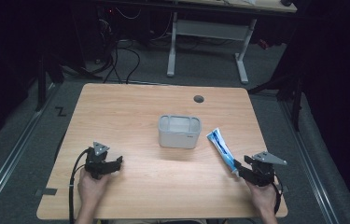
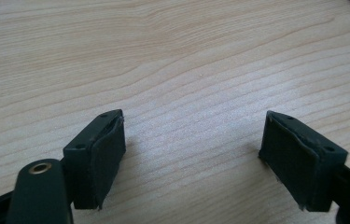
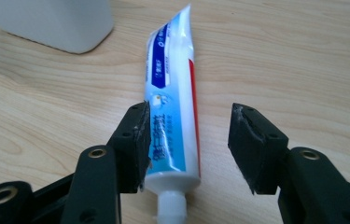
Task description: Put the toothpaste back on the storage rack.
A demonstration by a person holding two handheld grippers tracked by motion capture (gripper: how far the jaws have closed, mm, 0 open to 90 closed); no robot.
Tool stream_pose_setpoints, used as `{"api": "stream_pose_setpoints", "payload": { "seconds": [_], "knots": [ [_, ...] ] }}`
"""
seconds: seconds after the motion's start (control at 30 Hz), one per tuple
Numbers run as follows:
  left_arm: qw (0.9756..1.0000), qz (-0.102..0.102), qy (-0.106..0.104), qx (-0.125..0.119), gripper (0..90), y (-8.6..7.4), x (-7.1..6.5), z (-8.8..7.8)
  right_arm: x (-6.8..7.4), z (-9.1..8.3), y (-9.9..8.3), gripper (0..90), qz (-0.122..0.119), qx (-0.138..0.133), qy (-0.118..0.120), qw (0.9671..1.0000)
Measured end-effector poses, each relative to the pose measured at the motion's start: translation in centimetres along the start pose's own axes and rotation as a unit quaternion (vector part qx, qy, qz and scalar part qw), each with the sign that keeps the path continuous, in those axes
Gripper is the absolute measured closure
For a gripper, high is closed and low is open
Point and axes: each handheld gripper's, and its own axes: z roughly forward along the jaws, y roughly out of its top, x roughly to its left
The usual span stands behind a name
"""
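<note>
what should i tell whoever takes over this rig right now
Left gripper: open, empty, low over the table at its near left.
Right gripper: jaws around the toothpaste tube near its cap end; one pad touches it, a gap remains on the other side, so no grip yet.
Grey bin: mid-table, the tube right of it.
Done: right gripper lined up on the tube.
Left: probably close, lift, put it in the bin.

I see a toothpaste tube (image 3: 172, 107) between my right tool (image 3: 189, 140)'s black jaws: light blue and white, with a dark blue label panel, a red stripe along one edge and a white cap. Beyond it stands a pale grey bin (image 1: 179, 131). My left tool (image 2: 193, 154) is black too, over the light wood-grain desk (image 1: 140, 102).
</note>
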Motion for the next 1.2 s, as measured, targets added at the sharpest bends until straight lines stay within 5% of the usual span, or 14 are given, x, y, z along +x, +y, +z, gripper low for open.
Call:
{"api": "stream_pose_setpoints", "payload": {
  "seconds": [0.67, 0.83, 1.2],
  "knots": [
    [1.0, 0.002, 0.001, 0.0, 22.2, 0.0, 0.0, 0.0, -0.1, 3.0, 4.5, 51.2, -0.024, 0.03, 0.008, 0.9992],
    [1.0, 0.003, 0.003, 0.0, 22.5, 0.0, -0.1, 0.0, -0.6, 4.5, 5.6, 54.1, -0.019, 0.06, 0.013, 0.9979],
    [1.0, 0.003, 0.002, 0.0, 22.4, 0.0, -0.1, 0.0, -0.2, 6.5, 6.6, 50.5, -0.029, 0.081, 0.017, 0.9961]
  ]
}}
